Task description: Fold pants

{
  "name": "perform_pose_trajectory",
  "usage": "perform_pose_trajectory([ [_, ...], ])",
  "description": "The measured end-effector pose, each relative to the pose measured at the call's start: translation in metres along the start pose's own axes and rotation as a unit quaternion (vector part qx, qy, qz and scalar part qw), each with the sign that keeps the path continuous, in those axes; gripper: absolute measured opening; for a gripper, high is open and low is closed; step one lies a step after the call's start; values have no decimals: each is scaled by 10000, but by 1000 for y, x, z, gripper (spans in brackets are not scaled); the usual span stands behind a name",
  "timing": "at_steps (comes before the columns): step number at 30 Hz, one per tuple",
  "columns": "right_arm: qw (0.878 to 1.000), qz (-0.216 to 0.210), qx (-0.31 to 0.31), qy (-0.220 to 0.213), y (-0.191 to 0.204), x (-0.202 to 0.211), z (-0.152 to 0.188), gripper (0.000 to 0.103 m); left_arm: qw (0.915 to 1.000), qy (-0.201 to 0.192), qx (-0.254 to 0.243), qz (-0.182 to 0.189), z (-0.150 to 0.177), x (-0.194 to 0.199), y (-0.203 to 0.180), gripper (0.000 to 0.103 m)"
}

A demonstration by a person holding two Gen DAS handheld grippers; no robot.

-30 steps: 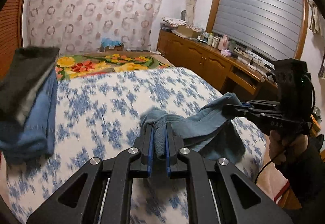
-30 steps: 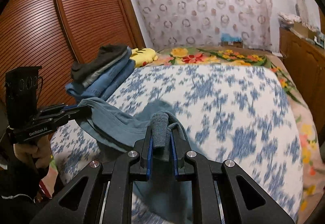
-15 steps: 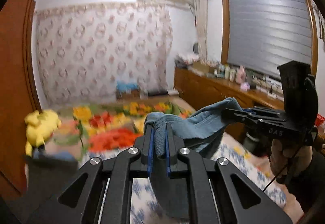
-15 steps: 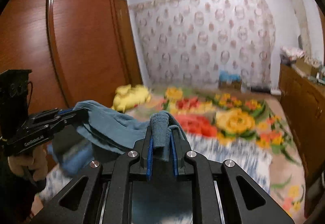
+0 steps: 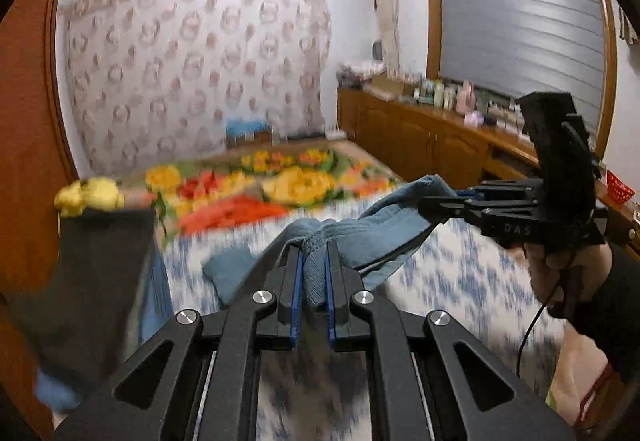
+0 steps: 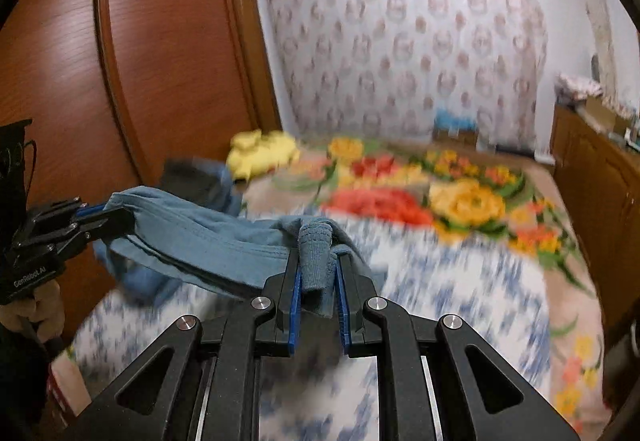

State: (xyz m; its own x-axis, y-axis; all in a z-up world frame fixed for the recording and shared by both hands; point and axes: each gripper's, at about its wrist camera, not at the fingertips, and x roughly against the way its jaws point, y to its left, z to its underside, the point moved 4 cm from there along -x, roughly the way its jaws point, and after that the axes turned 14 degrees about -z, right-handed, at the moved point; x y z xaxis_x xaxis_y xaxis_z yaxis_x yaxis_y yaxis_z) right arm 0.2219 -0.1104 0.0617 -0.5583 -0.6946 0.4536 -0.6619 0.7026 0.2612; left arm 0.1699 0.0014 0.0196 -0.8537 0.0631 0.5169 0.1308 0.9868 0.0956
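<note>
A pair of blue pants (image 5: 384, 237) hangs in the air between both grippers, above the blue-and-white bedspread (image 5: 452, 273). My left gripper (image 5: 314, 273) is shut on a bunched ribbed edge of the pants. The right gripper (image 5: 436, 203) shows at the right of the left wrist view, held by a hand, clamping the other end. In the right wrist view my right gripper (image 6: 318, 277) is shut on ribbed blue cloth, and the pants (image 6: 200, 237) stretch left to the left gripper (image 6: 108, 215). The lower part of the pants is hidden below the fingers.
A stack of folded dark and blue clothes (image 5: 88, 281) lies at the bed's left side beside a yellow plush toy (image 6: 262, 153). A floral blanket (image 6: 420, 193) covers the far bed. A wooden wardrobe (image 6: 120, 73) stands left, a wooden cabinet (image 5: 420, 137) with bottles right.
Both grippers have risen and moved with the pants still clamped; the pants have come up off the bedspread. The views first swung up toward the far wall, then tipped back down a little.
</note>
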Motion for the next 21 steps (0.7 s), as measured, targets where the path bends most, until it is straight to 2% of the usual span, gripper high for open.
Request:
perform_pose_trajectory([
  [3,9995,-53,-79,289,20,-7,29,15,9997,212,62,67,27,9,-5,10],
  [10,9979,-244,-406,449,25,20,62,15,9984,501,148,202,75,32,-18,10],
  [15,9969,-174,-474,595,22,25,77,15,9972,690,209,220,91,27,-22,10],
  [21,9970,-189,-444,612,33,31,85,15,9968,726,249,208,104,35,-20,10],
])
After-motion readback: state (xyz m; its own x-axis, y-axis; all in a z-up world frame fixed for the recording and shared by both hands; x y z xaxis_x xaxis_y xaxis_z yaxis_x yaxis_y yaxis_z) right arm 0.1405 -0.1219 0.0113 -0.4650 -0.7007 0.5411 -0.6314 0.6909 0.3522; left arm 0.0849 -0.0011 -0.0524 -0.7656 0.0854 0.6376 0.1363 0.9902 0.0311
